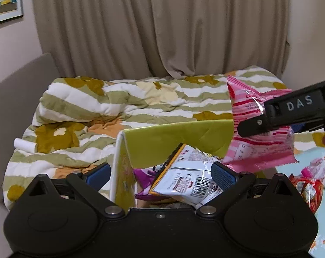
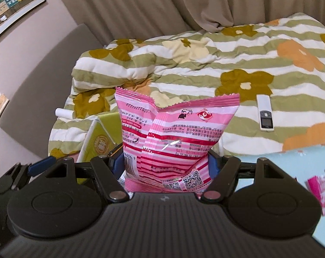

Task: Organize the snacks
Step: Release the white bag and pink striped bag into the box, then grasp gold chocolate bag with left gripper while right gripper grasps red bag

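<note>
My right gripper (image 2: pixel 165 162) is shut on a pink-striped snack packet (image 2: pixel 173 137), which stands upright between its blue pads. In the left wrist view that same pink packet (image 1: pixel 254 150) hangs over the right side of an open yellow-green box (image 1: pixel 173 137). My left gripper (image 1: pixel 160 174) is open wide over the box, one finger outside its left wall and one inside. A white packet with a barcode (image 1: pixel 188 178) lies loose in the box on top of a purple packet (image 1: pixel 145 174). The pads do not press on it.
The box sits against a bed with a green-striped flowered quilt (image 1: pixel 119 105). On the quilt lie a white remote (image 2: pixel 264 114) and a white roll (image 1: pixel 24 145). More snack packets (image 1: pixel 308 185) lie on a light blue cloth at the right. Curtains hang behind.
</note>
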Demonstrator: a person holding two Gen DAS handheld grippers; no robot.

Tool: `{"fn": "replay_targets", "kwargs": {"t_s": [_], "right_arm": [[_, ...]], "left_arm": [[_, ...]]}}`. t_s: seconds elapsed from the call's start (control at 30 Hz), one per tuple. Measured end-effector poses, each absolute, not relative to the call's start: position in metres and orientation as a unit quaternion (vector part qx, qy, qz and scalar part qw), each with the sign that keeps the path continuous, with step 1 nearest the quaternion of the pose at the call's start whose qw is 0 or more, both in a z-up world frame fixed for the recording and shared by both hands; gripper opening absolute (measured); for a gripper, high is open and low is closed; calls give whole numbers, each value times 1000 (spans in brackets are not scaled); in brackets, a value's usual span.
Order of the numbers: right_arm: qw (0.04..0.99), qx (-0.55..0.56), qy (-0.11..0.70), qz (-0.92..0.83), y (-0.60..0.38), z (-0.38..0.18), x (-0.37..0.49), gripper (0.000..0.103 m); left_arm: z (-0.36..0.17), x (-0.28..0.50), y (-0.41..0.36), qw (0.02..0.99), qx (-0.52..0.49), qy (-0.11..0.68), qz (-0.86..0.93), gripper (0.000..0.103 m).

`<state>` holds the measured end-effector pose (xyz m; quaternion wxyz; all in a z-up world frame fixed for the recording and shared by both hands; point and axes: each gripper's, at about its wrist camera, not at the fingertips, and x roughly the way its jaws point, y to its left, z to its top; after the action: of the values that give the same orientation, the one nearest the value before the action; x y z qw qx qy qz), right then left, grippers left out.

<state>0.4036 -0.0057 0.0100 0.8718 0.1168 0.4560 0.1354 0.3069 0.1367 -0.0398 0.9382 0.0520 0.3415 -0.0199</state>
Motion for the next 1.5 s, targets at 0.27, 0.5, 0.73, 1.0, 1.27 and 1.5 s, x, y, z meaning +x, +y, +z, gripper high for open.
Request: {"fn": "replay_targets", "kwargs": {"t_s": [0.27,0.5,0.73,1.0,1.27,1.5], "right_arm": [[859,108,469,177,4,11,420,100],[878,104,430,182,-1,10,405,103],[885,84,422,177,-2,9,392,103],[897,74,406,158,-3,23,375,103],[908,84,385,145,-11,41,352,103],[918,77,362,142,-43,58,328,103]], "left_arm": [[-29,308,141,942,43,333,7,101],[-39,300,136,936,45,348,19,101],[-42,294,135,934,47,354,20,101],[-29,287,139,939,49,341,14,101],[-19,276,136,943,52,329,-1,101],[-10,258,121,947,53,317,19,101]]}}
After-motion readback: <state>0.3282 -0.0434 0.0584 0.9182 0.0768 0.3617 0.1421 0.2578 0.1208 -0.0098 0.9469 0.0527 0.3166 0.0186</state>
